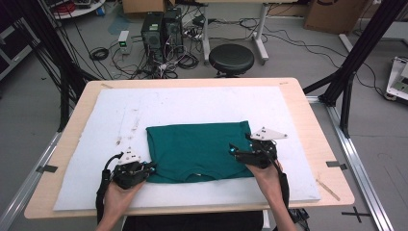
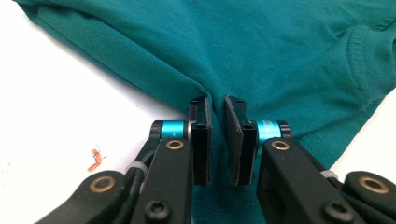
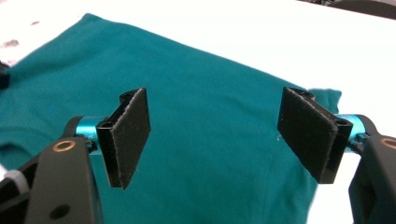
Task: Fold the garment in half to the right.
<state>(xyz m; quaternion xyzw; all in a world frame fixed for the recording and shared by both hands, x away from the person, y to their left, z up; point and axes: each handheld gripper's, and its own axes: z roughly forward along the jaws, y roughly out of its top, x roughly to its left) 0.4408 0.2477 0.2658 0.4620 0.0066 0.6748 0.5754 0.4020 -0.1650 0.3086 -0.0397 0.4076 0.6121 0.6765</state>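
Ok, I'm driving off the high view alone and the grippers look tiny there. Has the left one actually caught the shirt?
Observer: Yes. In the left gripper view, the left gripper is nearly shut, pinching a raised fold of the green shirt between its pads.
Operator: And the right one?
Observer: The right gripper is wide open; nothing sits between its pads.
Operator: Is it over the cloth?
Observer: Yes, the right gripper view shows it above the shirt, near the edge where the white mat begins.
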